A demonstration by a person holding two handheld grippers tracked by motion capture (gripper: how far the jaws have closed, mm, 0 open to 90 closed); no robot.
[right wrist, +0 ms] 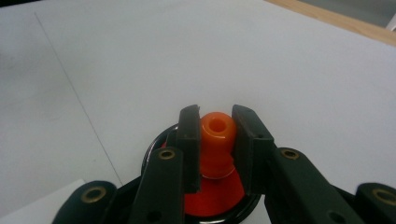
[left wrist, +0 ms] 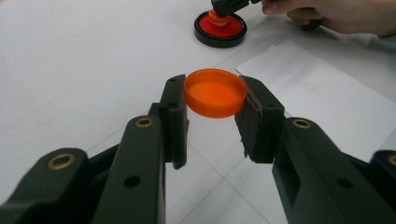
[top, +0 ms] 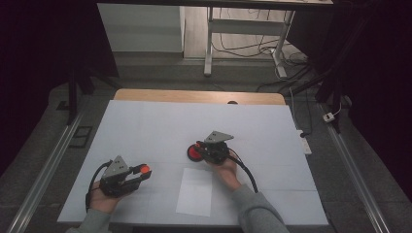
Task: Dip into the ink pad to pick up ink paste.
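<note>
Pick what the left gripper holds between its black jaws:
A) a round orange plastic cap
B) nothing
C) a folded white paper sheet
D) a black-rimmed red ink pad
A: in the left gripper view the left gripper clamps the round orange plastic cap by its rim, above the table.

Orange cap (left wrist: 215,92), clamped in the left tool (left wrist: 212,119): translucent plastic, smooth, soft sheen.
Orange knob (right wrist: 217,133), clamped in the right tool (right wrist: 215,149): glossy moulded plastic, hollow at the top.
Round base (left wrist: 220,31) under the right tool: red glossy plastic face, black shiny rim.
Tool jaws: matt black plastic, brass-coloured metal rivets.
Worktop (top: 145,131): matt white covering, smooth, faint seams; pale wood edge at the far side.
Sheet (top: 194,191) near the right tool: plain white paper, matt.
</note>
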